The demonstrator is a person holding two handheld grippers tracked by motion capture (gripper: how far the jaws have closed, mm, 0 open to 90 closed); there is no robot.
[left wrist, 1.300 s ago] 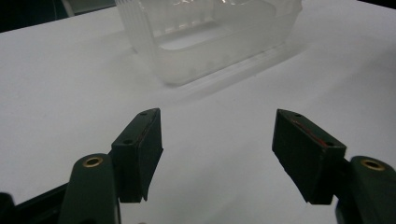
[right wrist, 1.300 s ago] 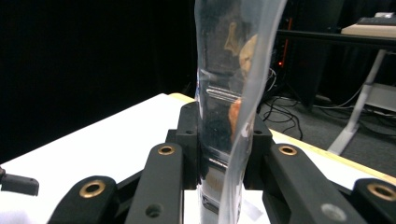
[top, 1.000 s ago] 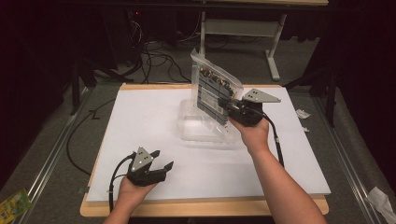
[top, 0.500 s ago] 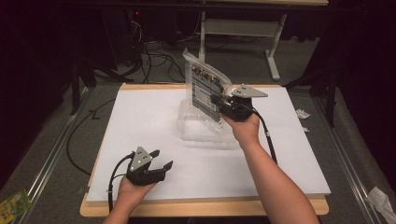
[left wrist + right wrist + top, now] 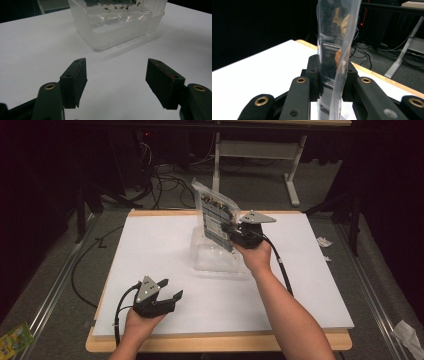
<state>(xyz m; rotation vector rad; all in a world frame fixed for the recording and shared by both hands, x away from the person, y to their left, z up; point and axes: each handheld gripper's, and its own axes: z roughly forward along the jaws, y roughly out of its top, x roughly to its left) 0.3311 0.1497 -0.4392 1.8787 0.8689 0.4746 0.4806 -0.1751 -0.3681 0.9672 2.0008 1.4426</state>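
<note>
Right gripper (image 5: 229, 231), at frame center, is clamped on an upright plastic bag (image 5: 216, 216), held above a clear container (image 5: 216, 257).

The bag (image 5: 216, 217) stands upright over the tub (image 5: 215, 257), mid-table (image 5: 150, 245).

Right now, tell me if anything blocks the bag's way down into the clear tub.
Nothing visible does. The right tongs hold the clear bag upright directly over the open clear tub; the left tongs sit apart.
</note>
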